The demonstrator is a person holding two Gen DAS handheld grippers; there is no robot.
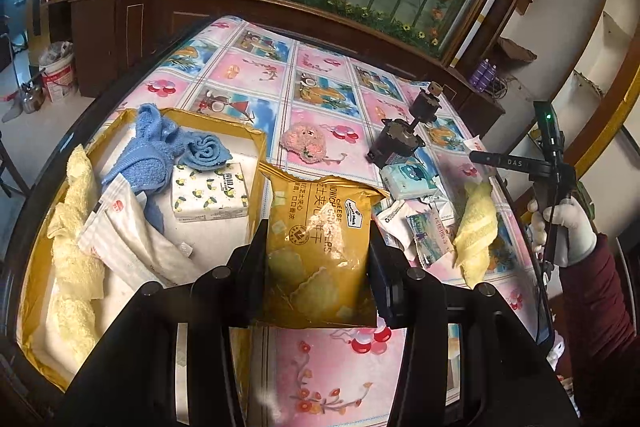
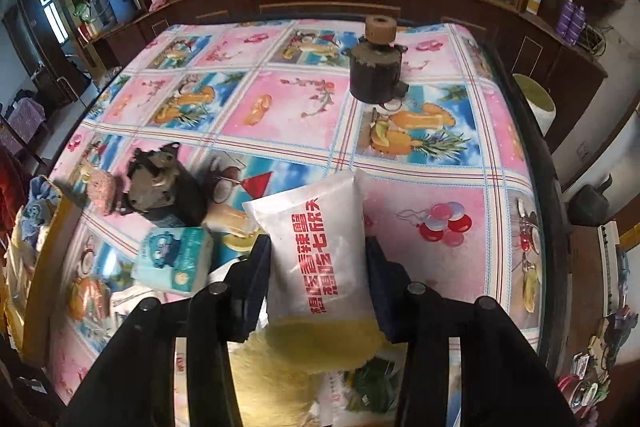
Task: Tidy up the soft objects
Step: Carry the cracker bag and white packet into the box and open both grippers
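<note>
My left gripper point(image 1: 318, 247) is shut on a gold cracker packet point(image 1: 320, 247) and holds it above the table, just right of the gold-rimmed box point(image 1: 256, 155). The box holds a blue towel point(image 1: 160, 151), a lemon-print tissue pack point(image 1: 210, 191), a white packet point(image 1: 132, 243) and a pale yellow towel point(image 1: 76, 251). My right gripper point(image 2: 318, 267) is shut on a white packet with red writing point(image 2: 320, 251). A yellow towel point(image 2: 288, 359) lies under it; it also shows in the left wrist view point(image 1: 478, 231).
A pink plush point(image 1: 303, 143), a blue tissue pack point(image 2: 174, 261), more small packets point(image 1: 420, 231) and two dark metal motor parts point(image 2: 164, 187) point(image 2: 376, 67) lie on the flowered tablecloth point(image 2: 300, 115). A wooden cabinet with an aquarium stands behind the table.
</note>
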